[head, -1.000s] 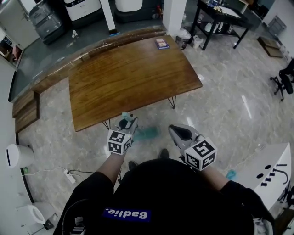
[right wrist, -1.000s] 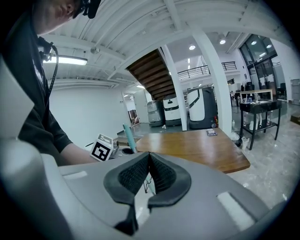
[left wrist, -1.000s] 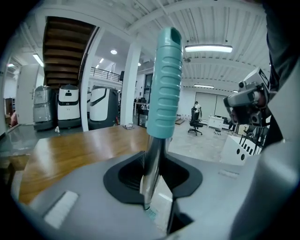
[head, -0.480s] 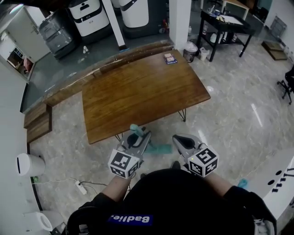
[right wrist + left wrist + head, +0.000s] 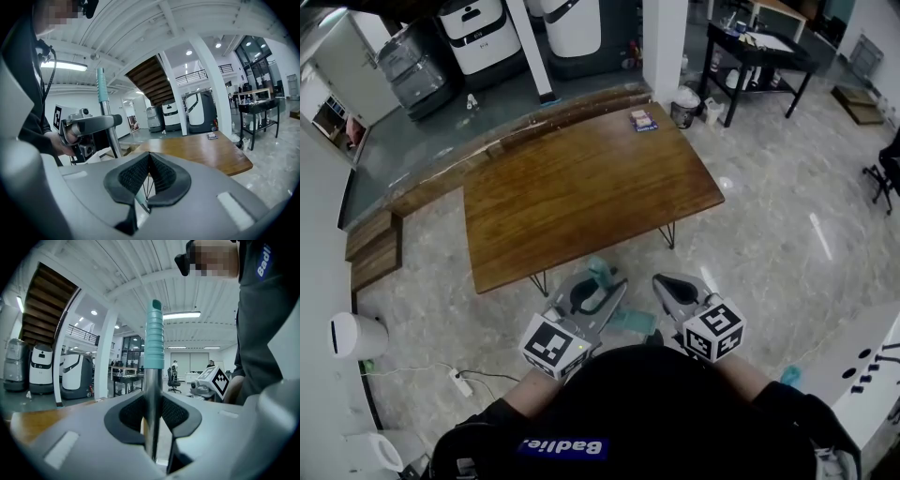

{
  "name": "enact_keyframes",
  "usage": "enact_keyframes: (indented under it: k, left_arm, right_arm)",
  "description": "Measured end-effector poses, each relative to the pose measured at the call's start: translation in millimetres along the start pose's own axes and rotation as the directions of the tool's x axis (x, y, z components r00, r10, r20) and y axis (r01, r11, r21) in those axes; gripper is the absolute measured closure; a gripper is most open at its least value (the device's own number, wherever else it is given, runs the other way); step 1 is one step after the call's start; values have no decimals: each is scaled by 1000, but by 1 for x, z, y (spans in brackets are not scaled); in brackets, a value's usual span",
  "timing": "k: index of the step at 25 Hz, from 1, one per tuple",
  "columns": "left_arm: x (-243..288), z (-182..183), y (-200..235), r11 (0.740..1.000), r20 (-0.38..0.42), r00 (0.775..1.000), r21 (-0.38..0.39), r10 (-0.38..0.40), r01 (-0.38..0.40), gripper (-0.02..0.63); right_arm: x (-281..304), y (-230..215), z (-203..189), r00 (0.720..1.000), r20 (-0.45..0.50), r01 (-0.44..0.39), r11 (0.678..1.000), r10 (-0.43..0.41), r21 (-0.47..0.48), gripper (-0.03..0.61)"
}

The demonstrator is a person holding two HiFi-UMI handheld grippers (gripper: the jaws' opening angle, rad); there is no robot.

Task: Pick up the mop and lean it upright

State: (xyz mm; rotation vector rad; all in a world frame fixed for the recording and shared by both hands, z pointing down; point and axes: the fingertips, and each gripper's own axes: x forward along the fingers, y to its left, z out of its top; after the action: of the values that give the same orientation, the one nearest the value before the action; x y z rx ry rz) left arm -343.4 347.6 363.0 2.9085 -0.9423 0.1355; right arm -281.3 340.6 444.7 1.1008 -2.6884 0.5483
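Left gripper (image 5: 152, 411) clamped on mop (image 5: 153, 333) pole, below its teal grip; pole upright (mop head down by the person's feet). Right gripper (image 5: 149, 161) just beside, jaws together, empty. Table (image 5: 581, 187) beyond.

Wooden table (image 5: 581, 187) on marble floor (image 5: 769, 244); white pillar (image 5: 664, 37) behind (staircase (image 5: 150, 82) beyond).

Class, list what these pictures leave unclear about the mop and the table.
Head view: mop head mostly covered by the left gripper and right gripper.
Left gripper view: mop pole below the grip hidden by the gripper's body.
Head view: small item on the table too small to identify.
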Motion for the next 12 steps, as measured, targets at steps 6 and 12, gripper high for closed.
enact_keyframes:
  k: [6, 12]
  left_arm:
    - [20, -1, -17, 999, -32, 999, 9, -38, 38, 505]
    - [37, -3, -24, 998, -29, 998, 12, -64, 64, 505]
  right_arm:
    - [-11, -14, -3, 1000, -1, 19, 1000, -19, 5, 574]
    - [-22, -31, -5, 999, 6, 41, 999, -41, 17, 574]
